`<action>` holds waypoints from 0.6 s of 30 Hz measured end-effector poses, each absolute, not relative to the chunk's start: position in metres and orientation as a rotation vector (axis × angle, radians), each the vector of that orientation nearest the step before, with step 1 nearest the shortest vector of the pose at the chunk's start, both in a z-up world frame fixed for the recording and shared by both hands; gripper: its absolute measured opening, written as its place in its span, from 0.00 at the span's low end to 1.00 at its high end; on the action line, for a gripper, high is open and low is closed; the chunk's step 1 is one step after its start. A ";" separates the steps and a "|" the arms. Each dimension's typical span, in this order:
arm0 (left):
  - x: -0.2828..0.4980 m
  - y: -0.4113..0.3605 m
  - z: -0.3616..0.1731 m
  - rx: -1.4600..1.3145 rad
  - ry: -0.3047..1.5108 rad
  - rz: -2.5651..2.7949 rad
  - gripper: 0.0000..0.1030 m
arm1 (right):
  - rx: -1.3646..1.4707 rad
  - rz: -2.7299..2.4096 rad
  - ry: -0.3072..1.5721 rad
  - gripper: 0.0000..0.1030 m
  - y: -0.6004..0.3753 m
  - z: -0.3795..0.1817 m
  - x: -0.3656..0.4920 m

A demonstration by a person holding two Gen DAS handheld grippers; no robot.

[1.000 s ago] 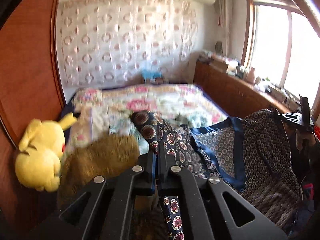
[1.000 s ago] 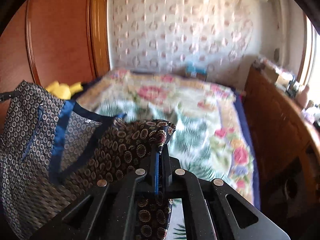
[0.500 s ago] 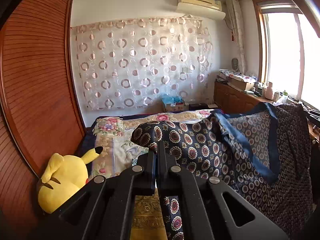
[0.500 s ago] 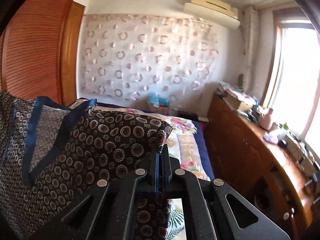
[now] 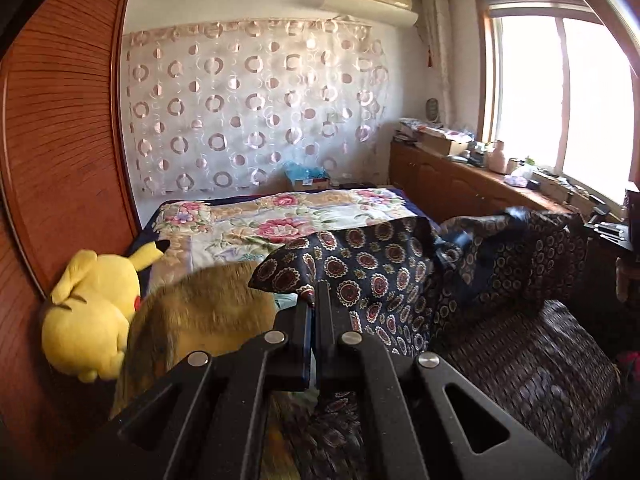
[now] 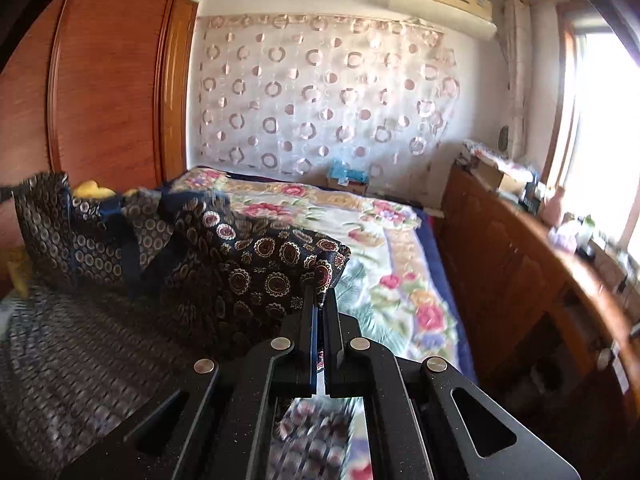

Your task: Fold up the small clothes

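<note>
A dark navy garment with round medallion print and blue trim (image 5: 384, 272) hangs slack between my two grippers above a floral bedspread (image 5: 280, 220). My left gripper (image 5: 314, 300) is shut on one corner of it. My right gripper (image 6: 320, 300) is shut on the other corner (image 6: 280, 260). The cloth's lower part drapes down over the bed in front of both grippers and looks blurred. The right gripper's far end shows at the right edge of the left wrist view (image 5: 612, 232).
A yellow plush toy (image 5: 96, 308) and a brown plush (image 5: 208, 312) lie at the bed's left side by a wooden wardrobe (image 5: 60, 140). A wooden cabinet with clutter (image 6: 520, 240) runs along the bed's right side under the window. A curtain (image 5: 256, 112) hangs behind.
Both grippers rose with the garment half a second ago and have now dropped lower and forward. The cloth has sagged and bunched between them and its lower part lies toward the bed.
</note>
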State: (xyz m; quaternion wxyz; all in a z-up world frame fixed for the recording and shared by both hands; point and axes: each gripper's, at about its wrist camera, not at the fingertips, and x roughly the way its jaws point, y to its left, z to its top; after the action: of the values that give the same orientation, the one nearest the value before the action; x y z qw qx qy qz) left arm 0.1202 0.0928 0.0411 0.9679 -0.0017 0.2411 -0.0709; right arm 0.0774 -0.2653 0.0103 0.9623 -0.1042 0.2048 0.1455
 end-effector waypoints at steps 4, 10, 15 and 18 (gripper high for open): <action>0.084 0.098 0.021 -0.039 0.497 -0.163 0.01 | -0.135 0.314 0.438 0.01 -0.308 -0.002 0.039; 0.048 0.103 -0.007 -0.074 0.547 -0.151 0.01 | -0.095 0.332 0.495 0.01 -0.343 -0.011 0.017; 0.020 0.099 -0.027 -0.074 0.599 -0.132 0.01 | -0.072 0.333 0.541 0.01 -0.356 -0.003 0.013; 0.007 0.098 -0.038 -0.082 0.627 -0.128 0.01 | -0.099 0.333 0.572 0.01 -0.354 -0.001 0.018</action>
State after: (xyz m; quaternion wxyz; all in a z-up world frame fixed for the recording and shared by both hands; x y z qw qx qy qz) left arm 0.0069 0.0982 -0.0379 0.9485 -0.0402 0.3080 -0.0627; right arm 0.0181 -0.3541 -0.0011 0.9445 -0.0488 0.2806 0.1636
